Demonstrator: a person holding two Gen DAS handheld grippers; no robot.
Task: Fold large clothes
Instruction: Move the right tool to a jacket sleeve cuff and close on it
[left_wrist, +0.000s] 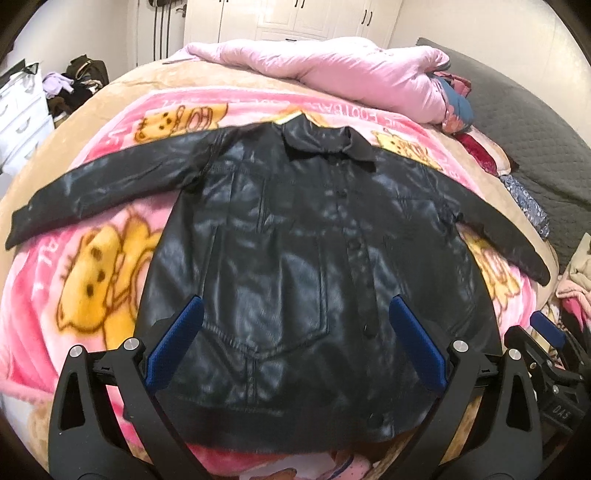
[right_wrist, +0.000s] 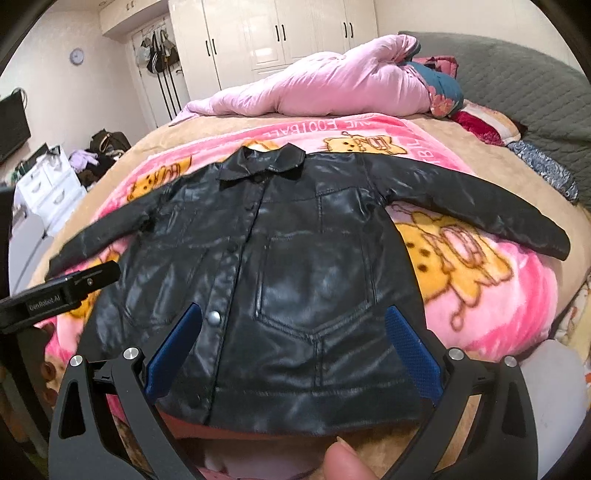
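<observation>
Item: black jacket (left_wrist: 288, 258), flat, frame centre, sleeves spread. My left gripper (left_wrist: 295, 343) and right gripper (right_wrist: 293, 345): jaws wide, empty. Advice: pinch sleeve cuffs, fold inward evenly.

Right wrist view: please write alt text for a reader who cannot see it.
A shiny black faux-leather jacket lies front-up, buttoned, sleeves spread, on a pink cartoon-bear blanket covering a bed. The open right gripper with blue-padded fingers hovers over its hem, holding nothing. A rumpled pink quilt lies beyond.

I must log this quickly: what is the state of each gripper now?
Left gripper: open, holding nothing, above the black jacket.
Right gripper: open, holding nothing.
</observation>
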